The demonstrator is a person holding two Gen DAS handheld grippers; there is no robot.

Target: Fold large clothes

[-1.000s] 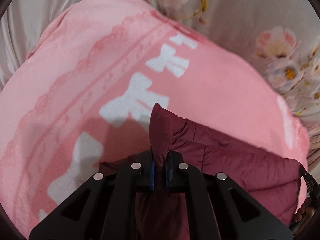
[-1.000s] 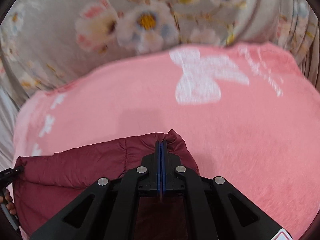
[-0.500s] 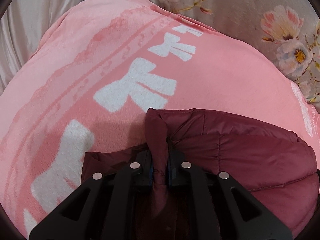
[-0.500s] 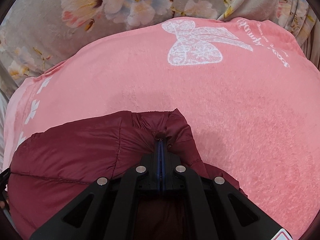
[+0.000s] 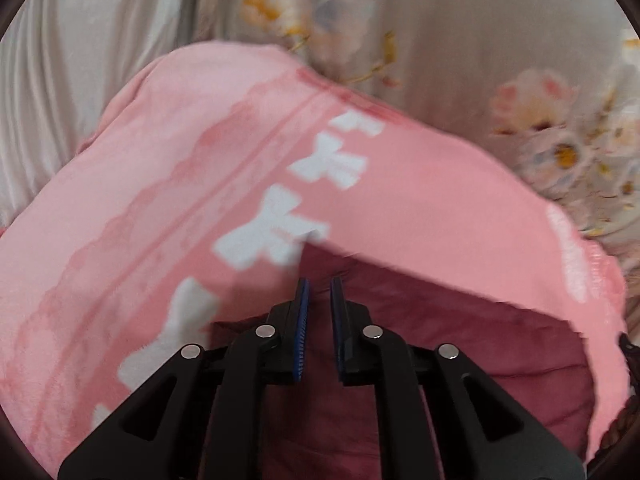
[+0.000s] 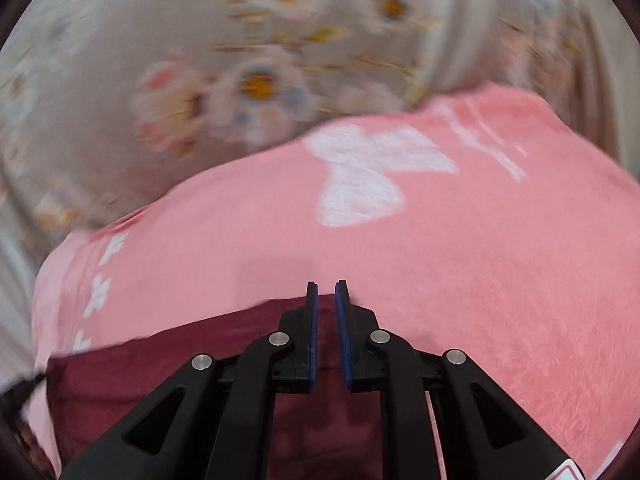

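We see the dark red padded jacket (image 5: 460,344) lying on the pink blanket (image 5: 160,208), in the lower middle and lower right of the left wrist picture. In the right wrist picture the same jacket (image 6: 160,364) fills the lower left and lower middle, and its upper edge runs slanted under the fingers.

Our left gripper (image 5: 319,284) is above the jacket near its upper left corner. Its jaws stand a little apart, with a narrow gap, and no cloth is between the blue pads. Our right gripper (image 6: 325,286) is over the upper edge of the jacket. Its jaws are opening; the gap is also narrow, and we see nothing held between the pads.

The blanket has white bow shapes (image 5: 272,232) in a row at the left, and one large white bow (image 6: 368,172) in the upper right of the right wrist picture. Behind the blanket, in the upper part of both pictures, there is a grey flowered cloth (image 6: 248,88). Both pictures are a little blurred.
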